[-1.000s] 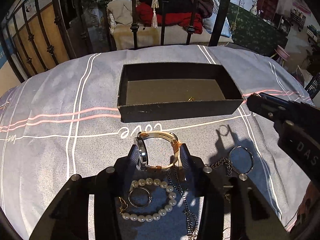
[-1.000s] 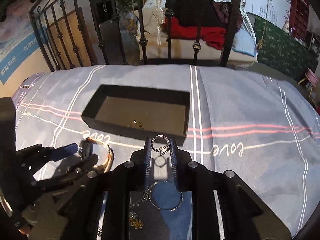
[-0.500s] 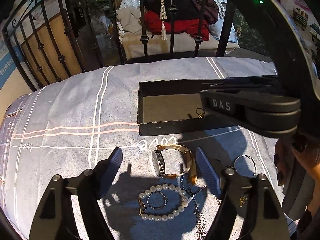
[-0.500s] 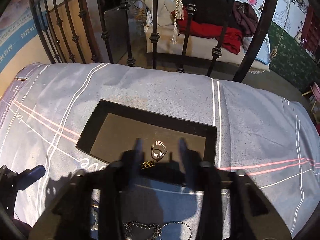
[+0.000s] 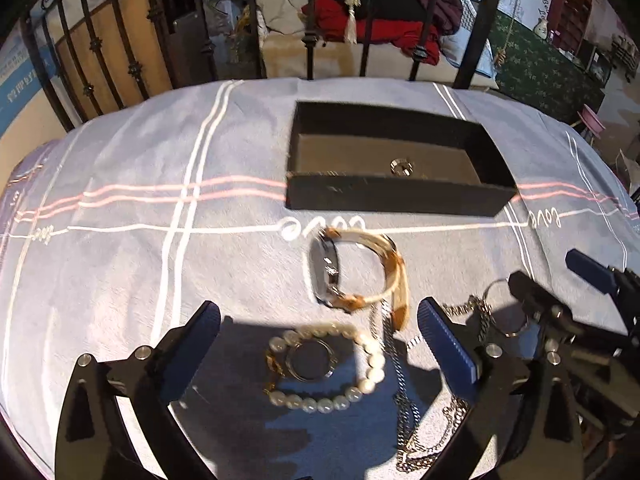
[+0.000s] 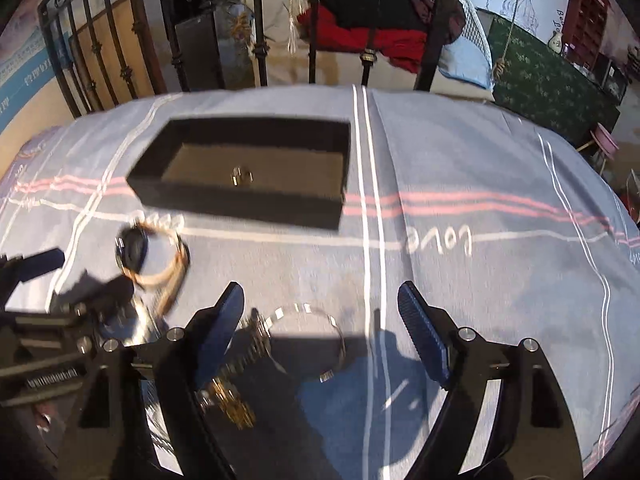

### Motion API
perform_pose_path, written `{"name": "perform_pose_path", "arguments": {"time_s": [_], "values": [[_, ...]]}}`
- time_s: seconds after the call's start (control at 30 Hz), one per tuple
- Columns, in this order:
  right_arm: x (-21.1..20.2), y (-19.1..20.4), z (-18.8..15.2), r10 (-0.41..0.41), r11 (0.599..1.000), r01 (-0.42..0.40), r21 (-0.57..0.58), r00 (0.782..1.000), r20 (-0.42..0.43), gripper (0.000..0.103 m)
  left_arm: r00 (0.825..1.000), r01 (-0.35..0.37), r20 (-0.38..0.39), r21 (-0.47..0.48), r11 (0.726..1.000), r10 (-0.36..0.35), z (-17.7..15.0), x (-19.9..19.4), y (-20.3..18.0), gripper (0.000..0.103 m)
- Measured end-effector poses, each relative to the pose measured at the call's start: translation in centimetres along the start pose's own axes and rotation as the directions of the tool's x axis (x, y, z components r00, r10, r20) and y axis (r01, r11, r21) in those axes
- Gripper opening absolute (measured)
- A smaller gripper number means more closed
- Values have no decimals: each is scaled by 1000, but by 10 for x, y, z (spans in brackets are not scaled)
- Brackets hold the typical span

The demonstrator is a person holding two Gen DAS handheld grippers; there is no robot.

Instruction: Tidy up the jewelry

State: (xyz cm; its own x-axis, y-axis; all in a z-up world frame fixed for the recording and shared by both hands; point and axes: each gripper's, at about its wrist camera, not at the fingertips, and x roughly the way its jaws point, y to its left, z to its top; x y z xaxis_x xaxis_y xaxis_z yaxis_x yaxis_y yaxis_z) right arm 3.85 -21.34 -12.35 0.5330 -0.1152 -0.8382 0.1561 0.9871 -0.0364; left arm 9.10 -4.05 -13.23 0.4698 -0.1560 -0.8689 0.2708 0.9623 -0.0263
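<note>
Bed cover [image 5: 120,264] carries everything, largest first: black box [image 5: 396,196] upper centre, one small ring [image 5: 401,167] already on its floor – rest of the jewelry sits loose in front. Gold-band watch [image 5: 352,268] stands on edge just before the box; pearl bracelet [image 5: 336,364] with a ring pendant [image 5: 310,362] inside it lies between the left tool's fingers; chains [image 5: 404,392] trail beside it; hoop keyring [image 6: 308,340] on a chain lies under the right tool. Left tool [image 5: 320,348] wide, holding nothing. Right tool [image 6: 320,328] also wide, empty. Risks, my read: chains look draped over each other and touch the watch strap – lifting one probably drags neighbours. Soft cover gives, so thin hoops may slip the pads. The two tools are close together; collision likely if both close in.
</note>
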Motion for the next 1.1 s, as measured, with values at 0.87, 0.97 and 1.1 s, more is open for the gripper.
{"name": "perform_pose_path", "arguments": {"time_s": [0.87,0.97,1.1], "values": [[27,4,-11,110,994,-111,2,988,-108,4,998,44,36,97,994,-47,8,32,-20,54],[16,9,-6,109,994,-111,-23,990,-89,4,997,39,60,94,995,-44,9,19,-19,54],[-9,12,10,113,993,-114,-35,993,-24,4,992,34,117,100,994,-45,22,-5,-18,54]]}}
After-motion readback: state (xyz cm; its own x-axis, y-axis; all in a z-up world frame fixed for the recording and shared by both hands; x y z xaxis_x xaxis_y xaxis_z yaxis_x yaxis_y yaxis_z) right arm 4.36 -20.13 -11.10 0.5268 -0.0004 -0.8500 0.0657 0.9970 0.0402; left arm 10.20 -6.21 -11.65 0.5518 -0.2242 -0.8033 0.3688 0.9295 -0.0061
